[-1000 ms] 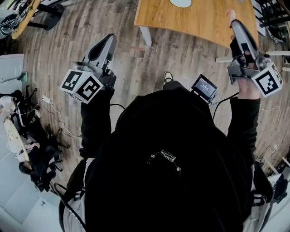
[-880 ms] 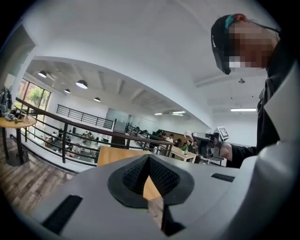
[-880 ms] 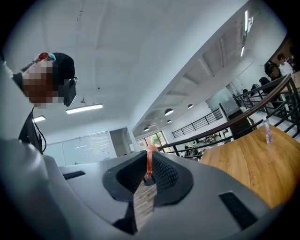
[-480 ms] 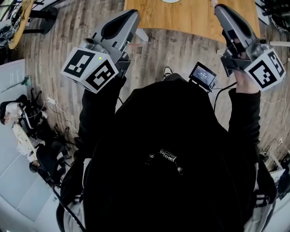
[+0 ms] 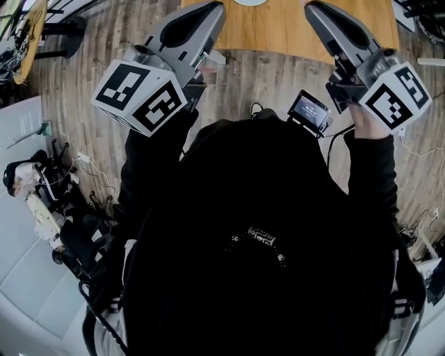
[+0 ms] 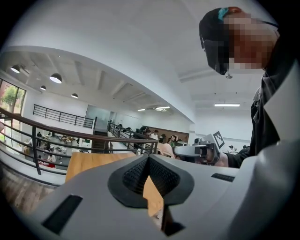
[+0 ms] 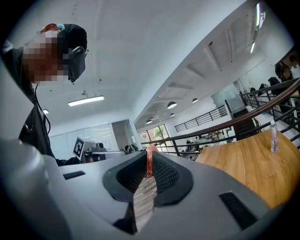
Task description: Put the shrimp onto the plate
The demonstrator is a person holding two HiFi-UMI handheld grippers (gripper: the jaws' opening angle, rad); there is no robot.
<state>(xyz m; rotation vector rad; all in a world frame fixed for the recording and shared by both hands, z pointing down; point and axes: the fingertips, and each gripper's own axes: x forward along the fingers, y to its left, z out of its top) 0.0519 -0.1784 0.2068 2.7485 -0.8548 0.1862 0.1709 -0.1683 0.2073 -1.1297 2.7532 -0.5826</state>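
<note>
The left tool [image 5: 213,8] has advanced to the table [image 5: 278,31] edge; the right tool [image 5: 311,7] shifted inward.

Bare light-brown wooden table [image 5: 271,28] fills the top centre of the head view between the grey left gripper [image 5: 215,7] and the grey right gripper [image 5: 311,7], open to either (only a white round plate [image 5: 249,2] cuts the top edge). At the right gripper view's right edge a small clear bottle [image 7: 273,136] stands on it, with a dark metal railing [image 7: 212,125] behind.
</note>
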